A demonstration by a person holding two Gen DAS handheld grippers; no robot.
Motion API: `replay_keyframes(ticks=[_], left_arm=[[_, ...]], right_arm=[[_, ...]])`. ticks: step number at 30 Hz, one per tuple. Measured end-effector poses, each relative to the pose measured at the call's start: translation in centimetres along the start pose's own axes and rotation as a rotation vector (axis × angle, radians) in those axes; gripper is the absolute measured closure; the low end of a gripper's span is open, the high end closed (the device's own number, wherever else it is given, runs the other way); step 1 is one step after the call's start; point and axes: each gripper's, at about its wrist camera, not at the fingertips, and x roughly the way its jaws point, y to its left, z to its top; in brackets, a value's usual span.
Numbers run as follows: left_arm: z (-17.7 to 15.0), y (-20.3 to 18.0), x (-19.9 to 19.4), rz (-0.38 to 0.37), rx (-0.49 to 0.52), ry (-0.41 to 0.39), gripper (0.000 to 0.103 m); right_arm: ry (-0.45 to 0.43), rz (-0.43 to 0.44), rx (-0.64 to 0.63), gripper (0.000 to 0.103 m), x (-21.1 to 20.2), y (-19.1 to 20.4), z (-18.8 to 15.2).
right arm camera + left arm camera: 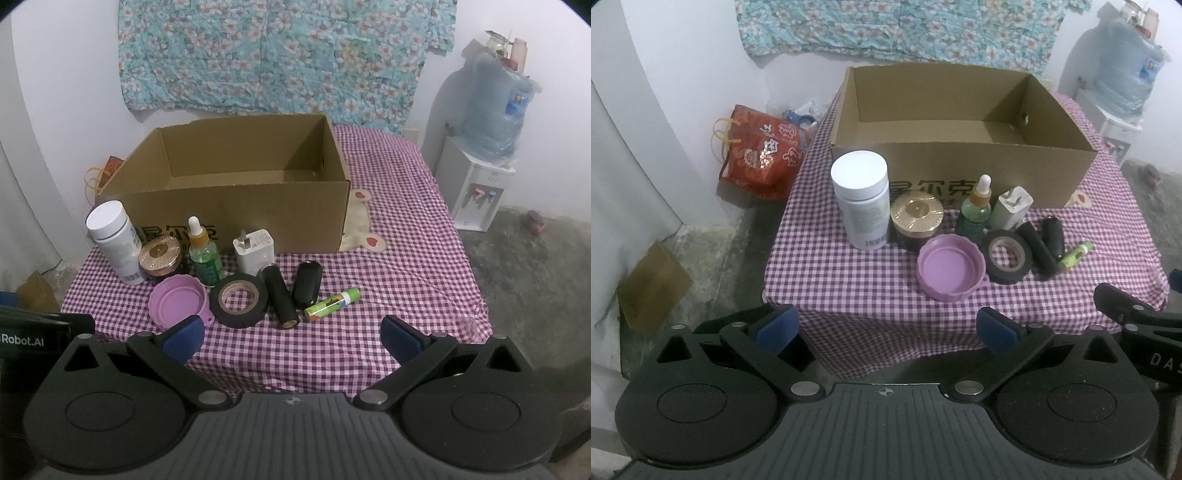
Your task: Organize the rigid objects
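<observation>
Clutter sits in a row on the checked cloth (pixel 388 258) before the empty cardboard box (pixel 236 206) — white bottle (pixel 114 243), dropper bottle (pixel 203 254), tape roll (pixel 239 300), purple lid (pixel 179 302), green tube (pixel 332 304). Left gripper (pixel 884 328) and right gripper (pixel 291 334) hang short of the table, fingers spread, holding nothing. The dropper bottle looks fragile and top-heavy — best pinched low on its body; the tape should grip easily across its rim.

I see an open brown box (pixel 236 218) with little things in front: white bottle (pixel 114 242), purple lid (pixel 179 304), black tape ring (pixel 239 300), green tube (pixel 332 304).
</observation>
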Motion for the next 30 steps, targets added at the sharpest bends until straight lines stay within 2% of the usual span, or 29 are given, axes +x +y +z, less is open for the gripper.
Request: replay_keyframes(ticks=[30], left_arm=[[0.09, -0.11, -0.08, 0.009, 0.005, 0.004, 0.000]], right_arm=[[-0.004, 0.002, -0.003, 0.000, -0.10, -0.01, 0.21]])
